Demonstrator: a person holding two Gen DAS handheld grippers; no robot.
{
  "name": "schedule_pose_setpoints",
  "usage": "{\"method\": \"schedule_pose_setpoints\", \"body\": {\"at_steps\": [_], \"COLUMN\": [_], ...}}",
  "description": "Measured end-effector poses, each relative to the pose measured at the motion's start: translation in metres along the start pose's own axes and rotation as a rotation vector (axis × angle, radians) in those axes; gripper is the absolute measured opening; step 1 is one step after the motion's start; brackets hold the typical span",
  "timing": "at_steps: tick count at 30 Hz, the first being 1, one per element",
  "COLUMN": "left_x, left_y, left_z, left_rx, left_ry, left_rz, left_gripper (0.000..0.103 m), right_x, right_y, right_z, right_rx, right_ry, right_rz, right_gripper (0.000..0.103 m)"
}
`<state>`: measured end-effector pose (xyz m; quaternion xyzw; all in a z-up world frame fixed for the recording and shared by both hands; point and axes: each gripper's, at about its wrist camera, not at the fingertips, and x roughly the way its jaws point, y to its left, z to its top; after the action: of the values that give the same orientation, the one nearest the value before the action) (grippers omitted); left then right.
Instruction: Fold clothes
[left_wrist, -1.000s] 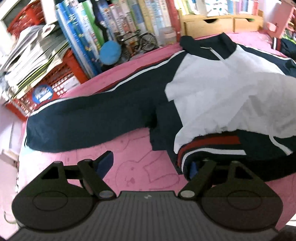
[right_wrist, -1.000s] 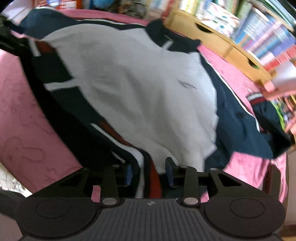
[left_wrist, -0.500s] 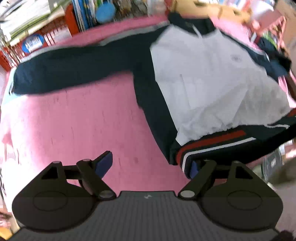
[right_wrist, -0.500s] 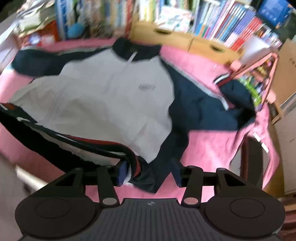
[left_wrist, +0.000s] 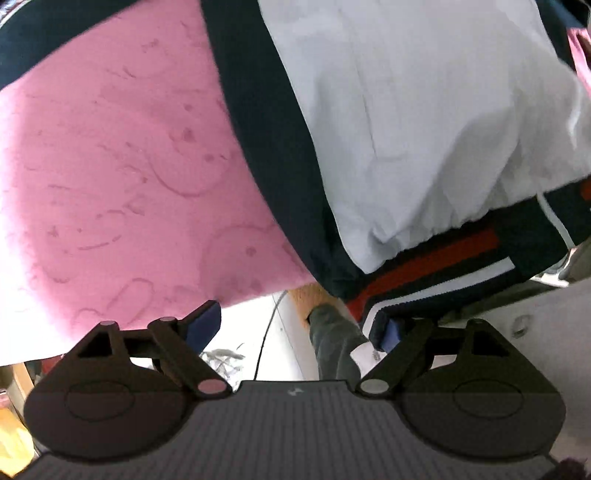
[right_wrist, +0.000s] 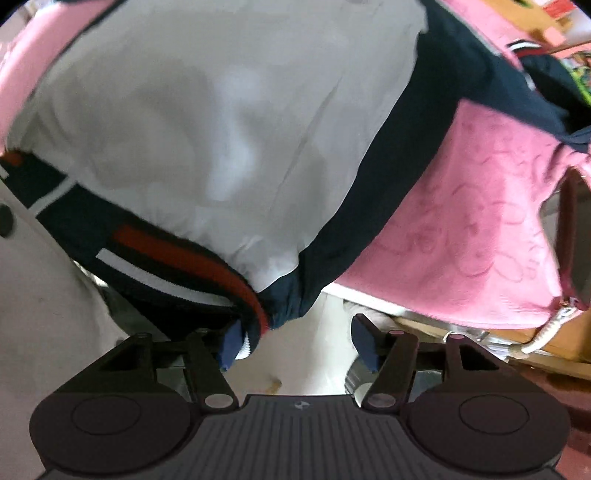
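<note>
Jacket: your navy and white zip jacket with the red and white striped hem band (left_wrist: 406, 122) lies front-up on the pink patterned cloth that covers the table (left_wrist: 110, 155). Its hem band hangs past the near edge of the table, toward you.

Left gripper: your left gripper (left_wrist: 299, 328) sits at the table's near edge, jaws spread wide. The hem corner rests against the blue pad of the right-hand finger (left_wrist: 391, 334); the other pad stands clear in open air, so nothing is pinched.

Right gripper: your right gripper (right_wrist: 297, 343) is at the other hem corner, jaws parted. The striped hem end lies against the blue pad of the left-hand finger (right_wrist: 231, 343), and the opposite pad is apart from the fabric.

Jacket in right view: the white front panel (right_wrist: 221, 122) fills most of the frame, with a navy side panel running down its right flank and a navy sleeve (right_wrist: 543, 85) trailing toward the far right corner of the pink cloth.

Below the table: through the left jaws you can see a pale floor and a dark, blurred shape (left_wrist: 332, 343) that cannot be identified.

Blur: both views are smeared, so fine fabric detail is unclear.
</note>
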<state>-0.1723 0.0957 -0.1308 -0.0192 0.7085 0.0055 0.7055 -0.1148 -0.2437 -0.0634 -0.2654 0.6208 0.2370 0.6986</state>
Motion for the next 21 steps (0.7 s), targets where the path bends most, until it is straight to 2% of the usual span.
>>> {"method": "schedule_pose_setpoints", "body": {"at_steps": [8, 9, 10, 12, 14, 15, 18, 21], "left_x": [0.028, 0.031, 0.030, 0.002, -0.038, -0.056, -0.100, -0.103], "left_y": [-0.007, -0.008, -0.007, 0.004, 0.028, 0.041, 0.087, 0.119], "left_z": [0.001, 0.001, 0.000, -0.010, -0.017, -0.015, 0.006, 0.049], "left_rx": [0.055, 0.062, 0.071, 0.096, 0.050, -0.004, -0.249, -0.507], "left_ry": [0.147, 0.166, 0.179, 0.169, 0.107, 0.061, -0.147, -0.322], "left_rz": [0.049, 0.057, 0.062, 0.056, -0.017, -0.052, -0.128, -0.187], "left_gripper": [0.097, 0.096, 0.093, 0.094, 0.094, 0.095, 0.102, 0.103], "right_x": [0.051, 0.058, 0.061, 0.051, 0.018, 0.001, -0.052, -0.081], "right_y": [0.002, 0.003, 0.004, 0.001, -0.017, -0.028, -0.069, -0.099], "right_z": [0.007, 0.007, 0.006, 0.002, -0.004, -0.006, 0.003, 0.027], "right_rx": [0.004, 0.003, -0.003, -0.009, 0.031, 0.066, 0.234, 0.397], "right_ry": [0.061, 0.086, 0.117, 0.166, 0.151, 0.140, 0.041, -0.122], "right_rz": [0.013, -0.002, -0.024, -0.077, -0.043, -0.019, 0.028, -0.025], "right_gripper": [0.074, 0.074, 0.070, 0.064, 0.068, 0.074, 0.078, 0.083]}}
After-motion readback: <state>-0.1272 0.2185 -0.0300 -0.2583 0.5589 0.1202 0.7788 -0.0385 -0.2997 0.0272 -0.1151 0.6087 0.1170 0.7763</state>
